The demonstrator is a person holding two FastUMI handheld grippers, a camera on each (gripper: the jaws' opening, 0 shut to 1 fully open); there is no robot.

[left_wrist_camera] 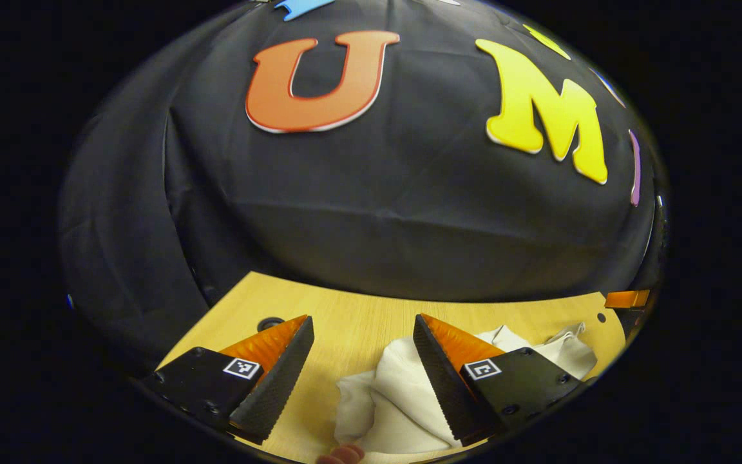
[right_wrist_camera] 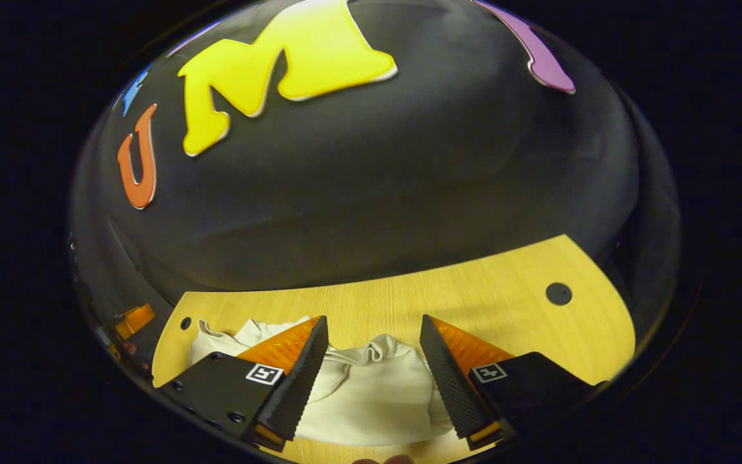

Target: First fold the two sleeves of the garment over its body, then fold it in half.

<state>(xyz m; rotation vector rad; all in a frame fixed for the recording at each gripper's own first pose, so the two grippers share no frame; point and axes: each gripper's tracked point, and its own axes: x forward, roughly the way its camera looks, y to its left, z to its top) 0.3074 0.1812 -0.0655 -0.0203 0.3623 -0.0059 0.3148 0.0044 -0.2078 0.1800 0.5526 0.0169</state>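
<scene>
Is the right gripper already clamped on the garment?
No: in the right gripper view the right gripper stands with its jaws wide apart above the cream garment on the wooden table, gripping nothing.

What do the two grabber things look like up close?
Each gripper, left and right, has two wedge-shaped jaws that taper to points. Their inner faces are ridged like tiny teeth. Each jaw sits on a black block with screws and a small square black-and-white tag.

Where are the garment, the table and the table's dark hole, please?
garment (right_wrist_camera: 371, 399): right gripper view, its middle between the fingers.
table (left_wrist_camera: 358, 322): left gripper view, bare wood.
hole (right_wrist_camera: 558, 294): right gripper view, its centre.
</scene>
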